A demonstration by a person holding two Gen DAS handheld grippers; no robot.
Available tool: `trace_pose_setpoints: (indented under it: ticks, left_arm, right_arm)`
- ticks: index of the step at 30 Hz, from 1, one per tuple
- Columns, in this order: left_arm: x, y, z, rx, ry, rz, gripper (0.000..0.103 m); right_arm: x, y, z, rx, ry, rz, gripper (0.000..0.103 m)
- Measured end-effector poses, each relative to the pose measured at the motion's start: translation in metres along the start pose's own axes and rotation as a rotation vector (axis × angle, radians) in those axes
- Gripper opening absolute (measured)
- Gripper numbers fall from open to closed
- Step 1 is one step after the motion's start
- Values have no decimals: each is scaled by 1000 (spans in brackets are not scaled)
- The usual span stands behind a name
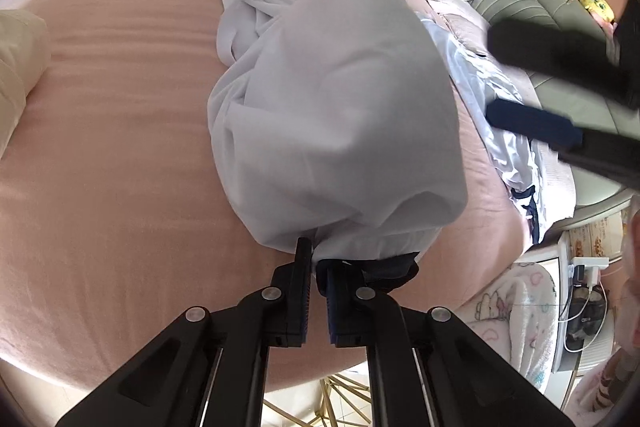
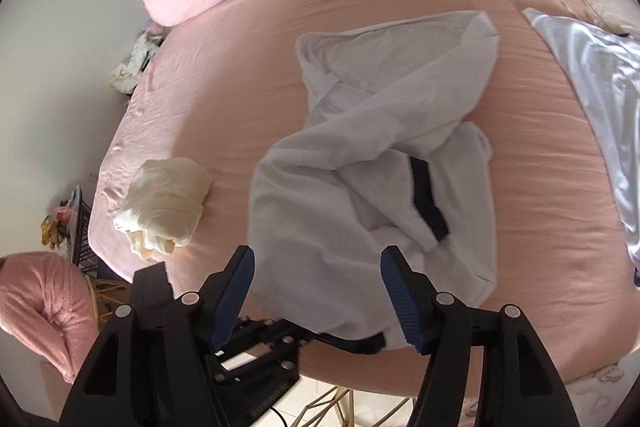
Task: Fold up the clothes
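in the left wrist view the left gripper is sitting at the bottom centre of the frame, its jaws closed tight on the near hem of the white garment, right beside the dark navy trim at that edge; the cloth is billowing up from the pinch and trailing toward the upper centre, where its far end is lying crumpled on the pink bedsheet, and the right gripper is showing blurred at the right edge with its fingers apart. in the right wrist view the right gripper is standing open at the bottom of the frame, its blue pads either side of the near edge of the white garment but not pressing on it, so it is gripping nothing; a cream bundle is lying well apart at the left and a pale silky garment at the right. to do this step well, the right jaws probably ought to be closing on the same hem, apart from the left pinch, so both corners are lifting evenly and the cloth is spreading flat before any fold
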State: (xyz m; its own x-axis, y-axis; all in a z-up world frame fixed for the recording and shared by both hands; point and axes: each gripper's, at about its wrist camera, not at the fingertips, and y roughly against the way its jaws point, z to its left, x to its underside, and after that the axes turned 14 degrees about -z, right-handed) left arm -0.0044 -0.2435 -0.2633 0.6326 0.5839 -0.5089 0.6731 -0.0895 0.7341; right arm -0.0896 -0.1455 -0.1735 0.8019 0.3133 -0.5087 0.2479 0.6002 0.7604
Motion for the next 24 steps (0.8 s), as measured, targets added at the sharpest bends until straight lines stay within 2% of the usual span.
trace_pose_setpoints:
  ticks: [12,21,24]
  left_arm:
    - [-10,3,-13,-33,-34,-8,5]
    - [-4,-3,-13,-81,-32,16,5]
    - [-4,-2,-18,-88,-35,26,5]
  right_arm:
    - [46,3,-69,102,-161,47,65]
    - [72,-7,-95,85,-318,25,65]
    - [85,-14,-109,9,-441,9,65]
